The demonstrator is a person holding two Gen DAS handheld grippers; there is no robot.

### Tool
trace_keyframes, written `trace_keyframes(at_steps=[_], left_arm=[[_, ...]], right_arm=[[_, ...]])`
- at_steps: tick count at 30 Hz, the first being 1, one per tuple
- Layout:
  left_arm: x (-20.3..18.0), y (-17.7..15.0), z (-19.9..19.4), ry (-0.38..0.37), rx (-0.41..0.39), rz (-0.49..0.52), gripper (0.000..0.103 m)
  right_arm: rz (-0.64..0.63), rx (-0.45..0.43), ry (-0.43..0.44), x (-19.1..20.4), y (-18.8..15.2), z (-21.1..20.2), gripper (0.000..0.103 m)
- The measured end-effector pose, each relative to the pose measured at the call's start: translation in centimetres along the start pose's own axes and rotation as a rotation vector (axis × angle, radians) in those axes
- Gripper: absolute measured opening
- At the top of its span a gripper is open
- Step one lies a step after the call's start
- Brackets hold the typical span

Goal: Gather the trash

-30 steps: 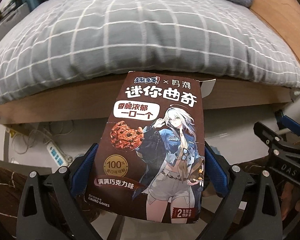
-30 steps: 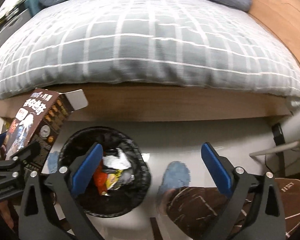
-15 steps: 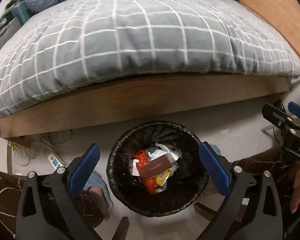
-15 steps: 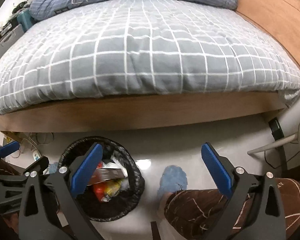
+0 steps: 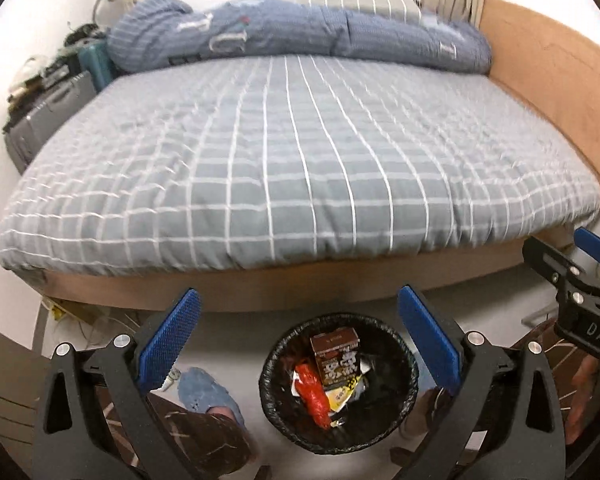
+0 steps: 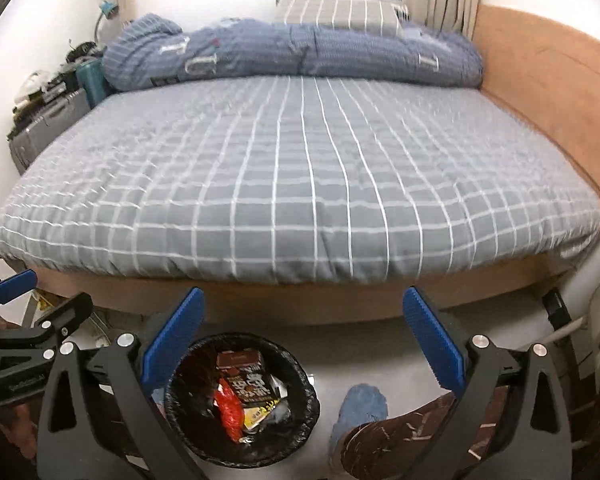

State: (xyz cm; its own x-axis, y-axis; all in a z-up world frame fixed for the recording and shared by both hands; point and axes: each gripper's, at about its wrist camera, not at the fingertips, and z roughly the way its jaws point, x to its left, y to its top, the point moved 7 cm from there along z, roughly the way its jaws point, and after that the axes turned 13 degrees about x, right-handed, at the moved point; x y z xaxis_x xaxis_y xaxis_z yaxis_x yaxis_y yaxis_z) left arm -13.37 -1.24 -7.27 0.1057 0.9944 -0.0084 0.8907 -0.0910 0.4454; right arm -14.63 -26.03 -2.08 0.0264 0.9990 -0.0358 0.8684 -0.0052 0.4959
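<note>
- Left gripper [image 5: 298, 338]: jaws spread wide, empty, above the trash bin [image 5: 400, 420].
- Right gripper [image 6: 304, 336]: jaws spread wide, empty, right of bin.
- Brown cookie box [image 5: 336, 356]: inside bin, atop wrappers.
- Bed [image 5: 300, 152]: beyond bin.

White letters "DAS" stand on the black body of the right tongs [image 5: 592, 264], at the right edge of the left wrist view, to the right of the trash bin [image 5: 338, 384]. Inside the bin, the brown cookie box [image 5: 336, 356] carries large white Chinese characters, too blurred to read. The left tongs [image 6: 4, 312] bear small, illegible lettering.
</note>
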Motion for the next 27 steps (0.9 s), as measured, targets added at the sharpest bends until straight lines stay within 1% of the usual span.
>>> trace_keyframes(at_steps=[3,6,11,15,27], left_arm=[[0.8,0.0,-2.8,-0.006,-0.036,-0.02,0.097],[1.0,-0.3,-5.0,-0.006,-0.057,-0.019,0.097],[1.6,-0.9,-7.0,0.008,-0.075,-0.027,0.097],[1.7,-1.1,-7.5,0.014,-0.08,-0.025,0.097],[1.7,-1.3,-7.0,0.017,-0.071,-0.031,0.097]], right_arm=[[-0.01,-0.026,0.002,0.6,0.1,-2.4,0.095],[-0.012,-0.049,0.008,1.1,-0.2,-4.5,0.095],[-0.014,-0.076,0.026,1.6,-0.6,-7.0,0.095],[-0.017,-0.078,0.03,1.9,-0.6,-7.6,0.095],[-0.015,-0.064,0.042,2.1,-0.7,-6.9,0.095]])
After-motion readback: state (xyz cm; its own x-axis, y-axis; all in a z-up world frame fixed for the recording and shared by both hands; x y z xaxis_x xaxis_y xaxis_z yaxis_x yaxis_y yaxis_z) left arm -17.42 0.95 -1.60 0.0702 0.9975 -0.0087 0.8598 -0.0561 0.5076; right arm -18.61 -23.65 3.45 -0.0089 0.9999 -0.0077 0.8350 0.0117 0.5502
